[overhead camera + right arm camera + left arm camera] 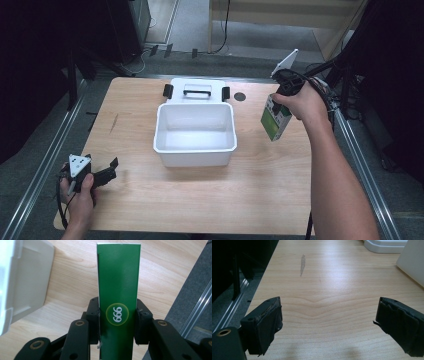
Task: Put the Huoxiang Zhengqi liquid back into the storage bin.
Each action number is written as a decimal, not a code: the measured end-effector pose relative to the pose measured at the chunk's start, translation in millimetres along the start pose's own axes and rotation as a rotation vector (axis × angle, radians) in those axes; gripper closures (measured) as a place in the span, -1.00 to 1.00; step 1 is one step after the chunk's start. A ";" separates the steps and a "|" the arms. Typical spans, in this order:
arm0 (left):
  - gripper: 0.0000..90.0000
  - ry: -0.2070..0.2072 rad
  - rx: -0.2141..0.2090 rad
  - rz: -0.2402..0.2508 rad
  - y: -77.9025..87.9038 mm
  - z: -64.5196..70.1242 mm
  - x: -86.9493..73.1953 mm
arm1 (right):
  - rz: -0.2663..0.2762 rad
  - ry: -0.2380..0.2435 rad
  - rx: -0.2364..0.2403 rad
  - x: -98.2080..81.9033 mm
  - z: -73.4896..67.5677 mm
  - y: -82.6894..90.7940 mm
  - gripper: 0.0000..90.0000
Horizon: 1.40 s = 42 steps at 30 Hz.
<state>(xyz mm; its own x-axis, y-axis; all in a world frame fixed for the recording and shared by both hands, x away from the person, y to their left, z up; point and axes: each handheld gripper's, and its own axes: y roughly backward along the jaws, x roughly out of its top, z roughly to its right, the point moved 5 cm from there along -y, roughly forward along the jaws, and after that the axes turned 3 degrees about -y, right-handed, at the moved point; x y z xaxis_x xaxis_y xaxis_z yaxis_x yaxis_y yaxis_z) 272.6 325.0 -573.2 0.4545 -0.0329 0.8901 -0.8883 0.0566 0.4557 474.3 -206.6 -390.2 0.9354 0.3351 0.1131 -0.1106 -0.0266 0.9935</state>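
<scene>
Carton [118, 290]: green-and-white, a round "999" badge on the face toward the right claw's camera; clamped in the right claw [117, 320], off the table [150, 200], to the right of the tub [195, 131] in the high view.
Weight: looks light, judging by the thin card walls and the easy one-hand lift.
Stiffness: card is stiff at the edges, soft mid-panel; a hard squeeze would likely dent it.
Surface: glossy print, so probably a bit slippery between pads.
Grip spot: the two narrow sides, as held now, near the end closest to the claw; most of the length sticks out ahead of the pads, so it may swing if moved fast.
Right claw: closed on the carton, one pad flat on each narrow side, no gap to see.
Right hand [300, 102]: raised over the table's right edge, forearm coming up from the bottom right; carton [275, 119] hangs tilted below the claw, lower end leaning toward the tub.
Tub: white, empty, left of the right claw; its lid [197, 89] lies behind it.
Left claw [329, 322]: wide, nothing between the pads, bare wood ahead.
Left hand [77, 187]: low at the table's near left corner, claw [111, 169] pointing level toward the tub.
</scene>
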 end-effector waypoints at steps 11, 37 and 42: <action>-0.84 0.000 0.001 -0.001 0.1 0.2 -0.1 | 0.066 0.170 -0.019 -4.9 -17.1 44.7 0.45; -0.84 0.001 -0.002 -0.002 0.4 -0.1 -0.2 | 0.163 0.424 0.042 -2.8 -102.7 103.5 0.45; -0.84 0.000 -0.002 -0.003 0.4 -0.1 -0.2 | 0.188 0.580 0.098 -4.3 -121.7 105.4 0.45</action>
<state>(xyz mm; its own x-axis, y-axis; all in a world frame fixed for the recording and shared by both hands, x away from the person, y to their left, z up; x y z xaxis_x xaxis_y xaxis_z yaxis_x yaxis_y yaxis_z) 272.1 325.2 -573.2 0.4568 -0.0329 0.8890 -0.8870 0.0586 0.4580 417.8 -96.3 -287.4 0.5647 0.7733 0.2883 -0.1984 -0.2119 0.9569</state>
